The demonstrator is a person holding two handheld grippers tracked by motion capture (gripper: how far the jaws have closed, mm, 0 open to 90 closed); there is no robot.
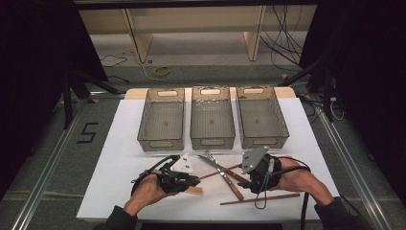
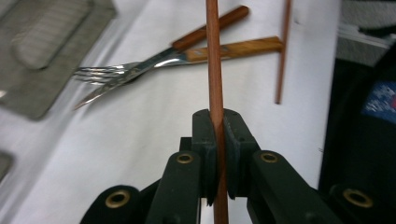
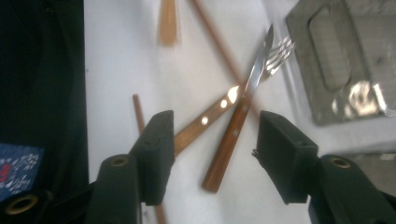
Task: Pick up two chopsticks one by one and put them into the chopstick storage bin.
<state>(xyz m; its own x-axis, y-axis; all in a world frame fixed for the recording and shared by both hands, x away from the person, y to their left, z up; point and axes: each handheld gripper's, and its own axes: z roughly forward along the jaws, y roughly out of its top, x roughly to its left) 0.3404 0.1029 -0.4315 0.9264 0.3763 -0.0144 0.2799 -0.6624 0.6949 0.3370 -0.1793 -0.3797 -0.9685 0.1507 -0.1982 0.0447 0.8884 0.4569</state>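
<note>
A chopstick is being pinched between the closed jaws of the left gripper, running straight up from the jaws over the white table sheet. In the high view the left gripper is sitting at the near left of the sheet, just beside a pale wooden piece.

The right gripper is hovering with jaws spread wide, nothing between them, just above the wooden handles of a knife and a fork, which are lying crossed. A second chopstick is lying beside its left jaw. In the high view the right gripper is sitting right of the cutlery, with the second chopstick lying near the front edge.

Three grey bins are standing in a row at the far side, well apart from both grippers.
</note>
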